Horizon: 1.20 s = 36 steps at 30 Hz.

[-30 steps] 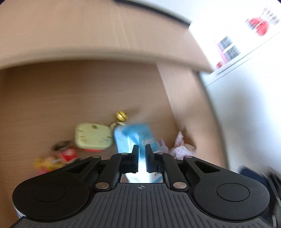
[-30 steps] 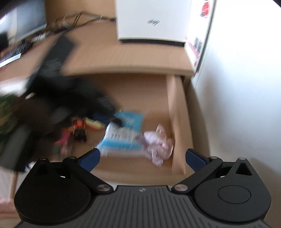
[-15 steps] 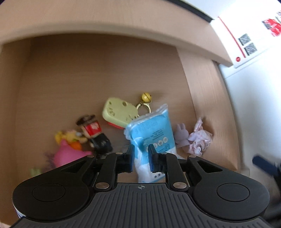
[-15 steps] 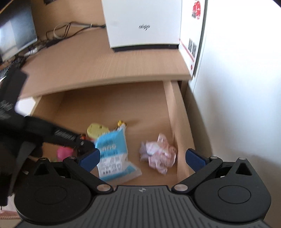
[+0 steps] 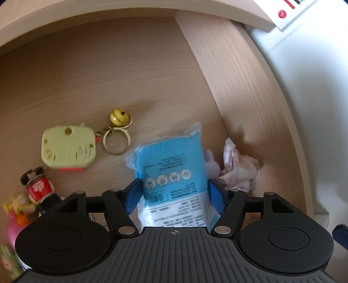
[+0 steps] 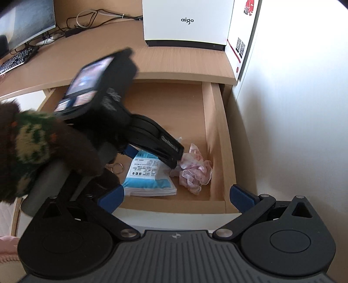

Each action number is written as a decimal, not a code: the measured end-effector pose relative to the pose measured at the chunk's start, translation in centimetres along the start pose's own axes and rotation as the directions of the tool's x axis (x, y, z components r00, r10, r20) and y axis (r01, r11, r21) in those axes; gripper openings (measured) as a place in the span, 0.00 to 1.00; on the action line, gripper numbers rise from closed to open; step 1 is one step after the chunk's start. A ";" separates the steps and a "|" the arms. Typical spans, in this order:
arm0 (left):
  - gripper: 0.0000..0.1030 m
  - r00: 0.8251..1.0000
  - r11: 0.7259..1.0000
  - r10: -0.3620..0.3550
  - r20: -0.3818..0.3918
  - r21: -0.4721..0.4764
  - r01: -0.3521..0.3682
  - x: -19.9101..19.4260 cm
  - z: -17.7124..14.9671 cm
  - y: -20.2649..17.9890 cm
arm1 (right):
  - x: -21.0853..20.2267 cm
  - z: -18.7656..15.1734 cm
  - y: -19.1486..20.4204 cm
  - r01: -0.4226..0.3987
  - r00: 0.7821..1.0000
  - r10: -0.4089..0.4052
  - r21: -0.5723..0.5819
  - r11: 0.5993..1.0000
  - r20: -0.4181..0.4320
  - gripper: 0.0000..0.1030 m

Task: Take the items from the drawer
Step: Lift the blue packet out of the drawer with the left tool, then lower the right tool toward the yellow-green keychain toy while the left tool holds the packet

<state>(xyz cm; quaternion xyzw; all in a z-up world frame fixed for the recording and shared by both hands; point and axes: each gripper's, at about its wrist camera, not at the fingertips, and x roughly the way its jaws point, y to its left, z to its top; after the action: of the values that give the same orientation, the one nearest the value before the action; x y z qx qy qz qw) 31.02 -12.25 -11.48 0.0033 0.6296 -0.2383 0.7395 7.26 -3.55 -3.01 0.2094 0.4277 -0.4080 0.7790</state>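
On the desk's far left a monitor (image 6: 28,21) stands with a keyboard (image 6: 17,58) below it and loose cables (image 6: 93,19) trailing toward a white box marked "aigo" (image 6: 184,21). A second white box with red print and codes (image 6: 242,37) leans beside it against the wall.

Under the desktop the wooden drawer (image 6: 215,139) stands pulled out. A fuzzy brown and green sleeve (image 6: 32,150) comes in from the left and blocks the drawer's left half in the right wrist view.

Inside, from the left: a pink toy (image 5: 15,224) with a small yellow figure (image 5: 18,201), partly hidden behind the gripper body, then a little figure in red and black (image 5: 40,190). Next lies a pale green square keychain (image 5: 68,149) with a metal ring (image 5: 116,140) and a yellow bell (image 5: 118,116).

The left gripper (image 5: 174,196) points steeply down into the drawer. Its jaws have just been opening and now stand wide, one blue finger on each side of the blue and white packet (image 5: 171,174), which lies flat on the drawer floor. I cannot tell if the pads touch its edges.

Just right of the packet, close to the drawer's right wall, sits a crumpled pink and white wrapper (image 5: 239,167).

The right gripper (image 6: 176,196) hangs over the drawer's front edge, jaws spread wide, with nothing between them.
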 end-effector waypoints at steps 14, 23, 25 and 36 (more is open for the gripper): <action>0.53 0.977 0.977 -0.092 0.191 -0.170 0.125 -16.2 -3.5 10.7 | 2.9 4.4 -0.4 -0.132 0.991 0.133 0.203 0.970 0.005 1.00; 0.53 0.935 0.932 -0.062 0.350 -0.314 0.180 -22.7 -6.9 17.0 | 13.5 8.5 5.3 -0.162 0.934 0.214 0.196 0.967 -0.285 1.00; 0.53 0.930 0.922 -0.059 0.362 -0.338 0.190 -22.9 -7.9 17.8 | 14.9 8.6 6.2 -0.143 0.924 0.197 0.179 0.973 -0.329 1.00; 0.53 0.928 0.854 -0.017 0.373 -0.477 0.208 -23.0 -11.5 22.8 | 19.1 8.0 7.0 -0.059 0.867 0.154 0.209 0.976 -0.473 1.00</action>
<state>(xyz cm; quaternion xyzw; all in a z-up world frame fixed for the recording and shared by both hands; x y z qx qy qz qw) 26.30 19.47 0.85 -0.2724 0.5249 -0.1037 0.7997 22.61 -13.59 -14.77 0.4010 0.5572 -0.3369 0.6444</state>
